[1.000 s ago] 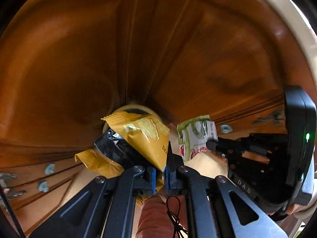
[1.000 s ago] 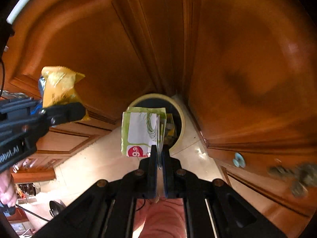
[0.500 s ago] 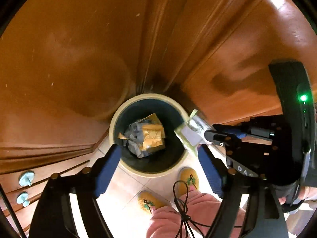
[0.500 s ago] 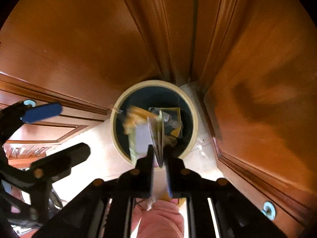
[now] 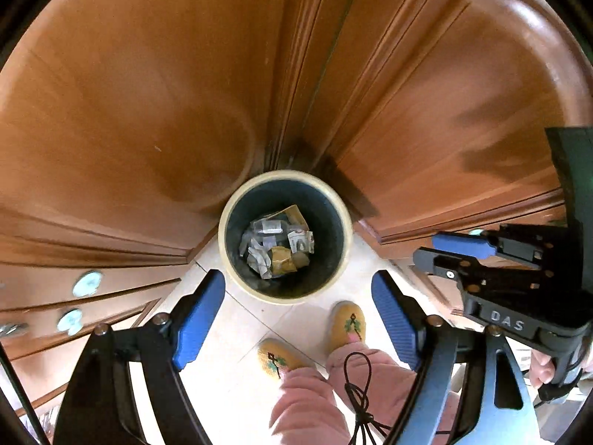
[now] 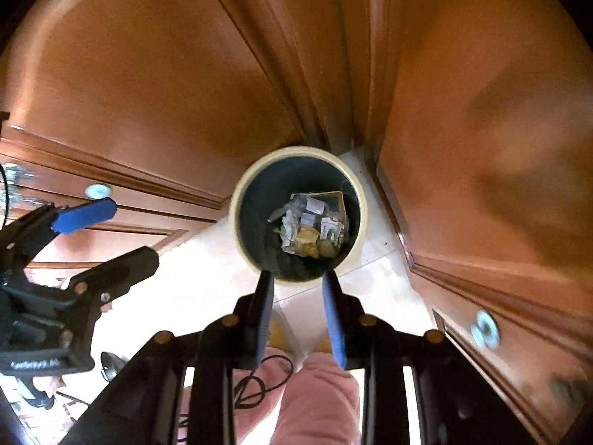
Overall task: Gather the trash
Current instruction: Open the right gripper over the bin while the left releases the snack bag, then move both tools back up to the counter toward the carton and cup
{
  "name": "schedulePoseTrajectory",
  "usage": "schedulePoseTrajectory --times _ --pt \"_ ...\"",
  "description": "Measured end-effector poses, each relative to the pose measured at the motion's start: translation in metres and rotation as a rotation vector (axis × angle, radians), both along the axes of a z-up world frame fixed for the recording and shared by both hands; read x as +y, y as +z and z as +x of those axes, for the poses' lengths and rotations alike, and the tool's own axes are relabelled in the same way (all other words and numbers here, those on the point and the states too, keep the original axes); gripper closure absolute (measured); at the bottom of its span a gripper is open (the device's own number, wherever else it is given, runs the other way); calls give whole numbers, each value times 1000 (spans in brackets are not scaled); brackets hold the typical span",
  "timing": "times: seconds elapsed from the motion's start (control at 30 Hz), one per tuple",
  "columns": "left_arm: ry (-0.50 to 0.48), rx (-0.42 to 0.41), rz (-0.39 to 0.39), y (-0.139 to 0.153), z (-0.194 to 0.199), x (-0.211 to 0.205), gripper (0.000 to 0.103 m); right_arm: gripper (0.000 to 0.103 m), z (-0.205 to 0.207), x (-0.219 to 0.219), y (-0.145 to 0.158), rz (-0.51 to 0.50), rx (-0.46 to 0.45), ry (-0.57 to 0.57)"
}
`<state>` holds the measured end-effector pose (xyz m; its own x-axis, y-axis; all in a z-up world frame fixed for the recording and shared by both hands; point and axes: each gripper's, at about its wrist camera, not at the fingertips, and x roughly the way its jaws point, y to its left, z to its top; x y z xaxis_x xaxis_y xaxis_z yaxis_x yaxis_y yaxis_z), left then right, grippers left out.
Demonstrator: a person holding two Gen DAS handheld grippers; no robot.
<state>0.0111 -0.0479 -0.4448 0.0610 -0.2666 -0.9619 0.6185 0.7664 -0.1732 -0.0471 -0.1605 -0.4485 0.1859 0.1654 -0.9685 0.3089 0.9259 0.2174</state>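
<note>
**Two spread grippers above a filled bin**

Both grippers hang over the round trash bin [image 5: 226,237], and neither holds anything. The left gripper [image 5: 298,319] has its blue pads [image 5: 198,319] spread wide, with the bin's cream rim just ahead of and between its fingertips. The right gripper [image 6: 298,315] is parted less widely, its fingers [image 6: 264,311] framing the near edge of the bin [image 6: 361,200]. Crumpled trash [image 5: 278,246] lies at the bottom of the bin, straight ahead of both grippers: yellow wrapper pieces, clear plastic and a white printed packet [image 6: 330,228]. Wooden cabinet doors [image 5: 148,111] rise beyond the bin. Under the left gripper, yellow slippers [image 5: 346,324] stand on the pale tiled floor [image 5: 229,356].
</note>
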Motion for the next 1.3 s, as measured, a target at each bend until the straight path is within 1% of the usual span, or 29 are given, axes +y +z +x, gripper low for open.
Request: schedulePoseTrajectory --times 0.07,0.1,0.13,0.17,0.2,0.23,0.3,0.33,0.37,0.47,0.57,0.63,0.67,0.8,0.93,1.0,1.17,1.3 --pt "0 -15 -14 29 -3 3 23 76 -8 0 32 -7 -25 -9" --pt "-5 -26 -25 51 -6 5 23 76 -10 1 45 -11 -36 -13" --pt "-11 -34 -34 65 -5 6 23 76 -14 2 70 -19 -60 -21" --pt "-19 -48 -43 84 -8 7 23 76 -16 2 85 -25 -74 -25" --pt "-28 -62 -53 104 -11 7 23 76 -19 2 107 -33 -96 -33" --pt "-35 -71 -59 118 -9 8 23 76 -20 1 120 -37 -110 -38" --pt "-48 -96 -80 154 -10 7 23 76 -21 1 163 -58 -160 -56" --pt "-52 -104 -93 169 -10 7 23 76 -21 0 176 -66 -178 -62" --pt "-56 -118 -108 187 -9 7 23 76 -20 -1 201 -82 -215 -73" --pt "-66 -163 -141 233 -2 5 23 76 -16 -5 255 -123 -303 -104" --pt "-73 -222 -164 280 12 3 23 76 -6 -10 301 -148 -391 -134" --pt "-60 -243 -181 305 23 1 23 76 1 -13 321 -164 -436 -137" --pt "-50 -247 -185 318 28 0 23 76 7 -13 336 -184 -465 -135" --pt "-31 -267 -209 354 55 -8 23 75 34 -18 366 -206 -541 -117" --pt "-22 -318 -201 374 76 -20 23 75 58 -22 388 -212 -590 -89" --pt "-5 -333 -208 387 89 -26 22 75 73 -33 398 -197 -618 -63" --pt "79 -358 -211 399 131 -47 22 75 105 -55 418 -192 -653 7" --pt "133 -381 -189 404 159 -60 22 75 132 -74 421 -143 -657 46"
